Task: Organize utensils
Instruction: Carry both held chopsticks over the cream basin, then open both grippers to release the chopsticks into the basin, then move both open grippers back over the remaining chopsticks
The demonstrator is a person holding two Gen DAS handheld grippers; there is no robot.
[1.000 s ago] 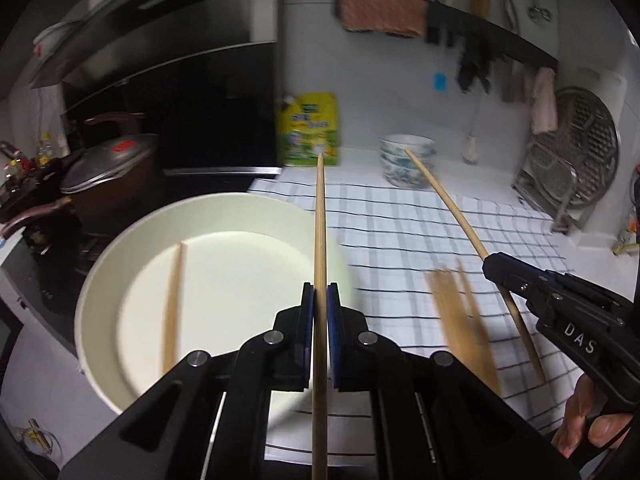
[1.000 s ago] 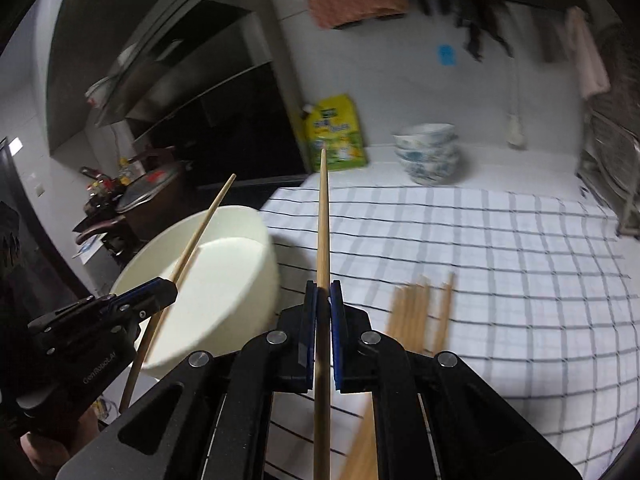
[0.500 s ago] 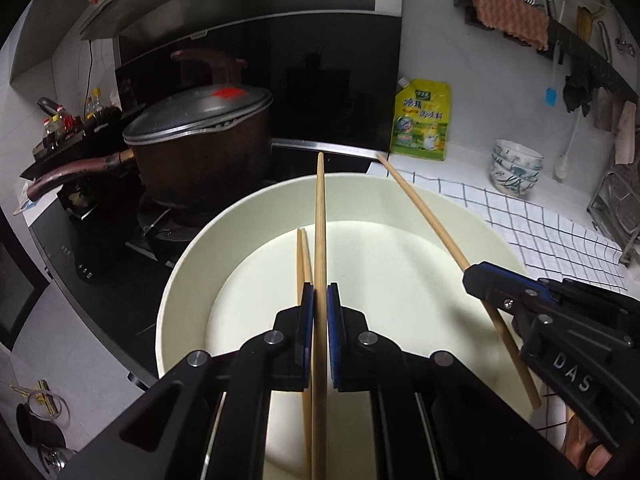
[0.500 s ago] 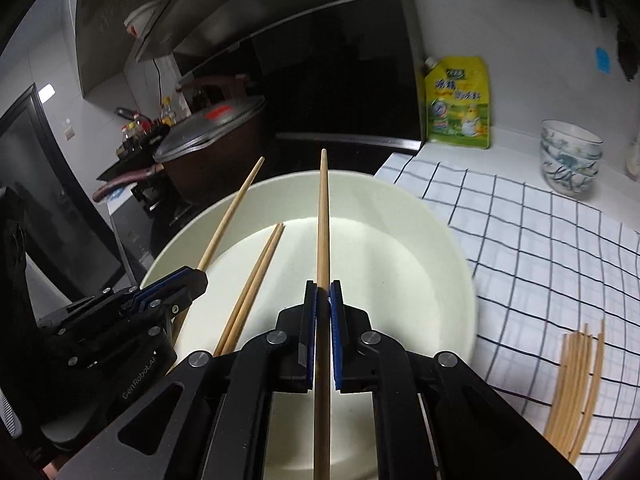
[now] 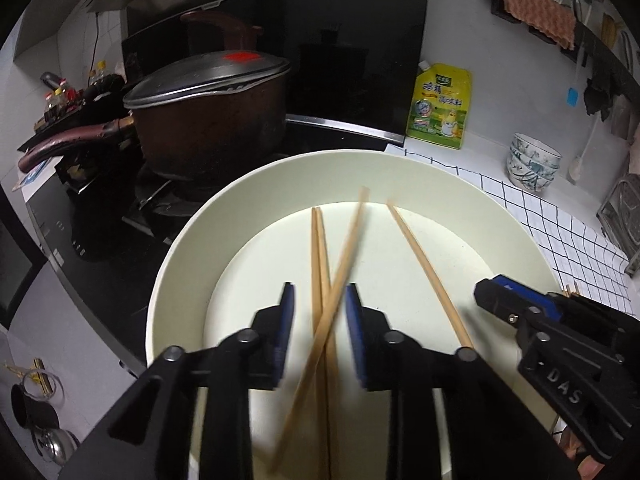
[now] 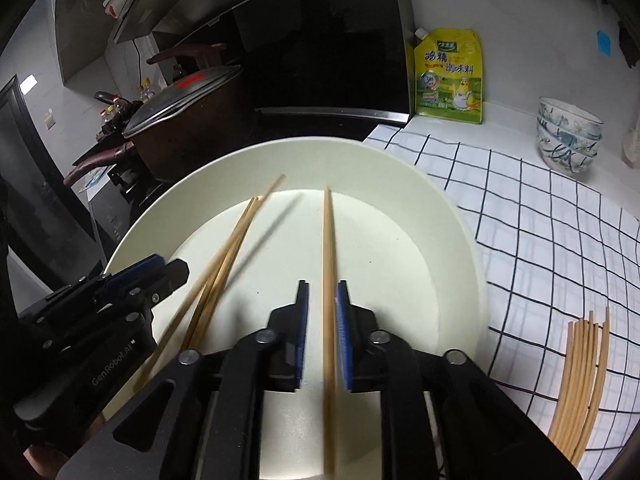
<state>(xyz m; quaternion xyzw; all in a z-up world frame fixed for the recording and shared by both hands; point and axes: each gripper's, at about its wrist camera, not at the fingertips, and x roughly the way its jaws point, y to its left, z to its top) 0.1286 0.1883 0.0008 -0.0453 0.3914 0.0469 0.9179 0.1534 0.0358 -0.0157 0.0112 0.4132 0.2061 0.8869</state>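
Observation:
A wide cream bowl point(image 5: 188, 252) point(image 6: 448, 216) sits by the stove. Both grippers hang over it. My left gripper point(image 5: 320, 300) is open, and a blurred chopstick point(image 5: 340, 264) slants free between its jaws across two chopsticks point(image 5: 318, 264) lying in the bowl. My right gripper point(image 6: 323, 300) is open with a small gap, and a chopstick point(image 6: 328, 248) sits loose between its jaws; it shows in the left wrist view point(image 5: 424, 268) too. Several more chopsticks point(image 6: 580, 372) lie on the checked cloth at right.
A brown lidded pot point(image 5: 208, 108) stands on the black stove behind the bowl. A yellow seasoning pouch point(image 5: 440, 108) and stacked patterned bowls point(image 5: 532, 164) stand by the wall. The checked cloth point(image 6: 540, 220) covers the counter at right. A metal rack point(image 5: 624, 216) is at far right.
Both grippers have opened over the bowl and let go of their chopsticks. The left one's chopstick is falling aslant across the two in the bowl.

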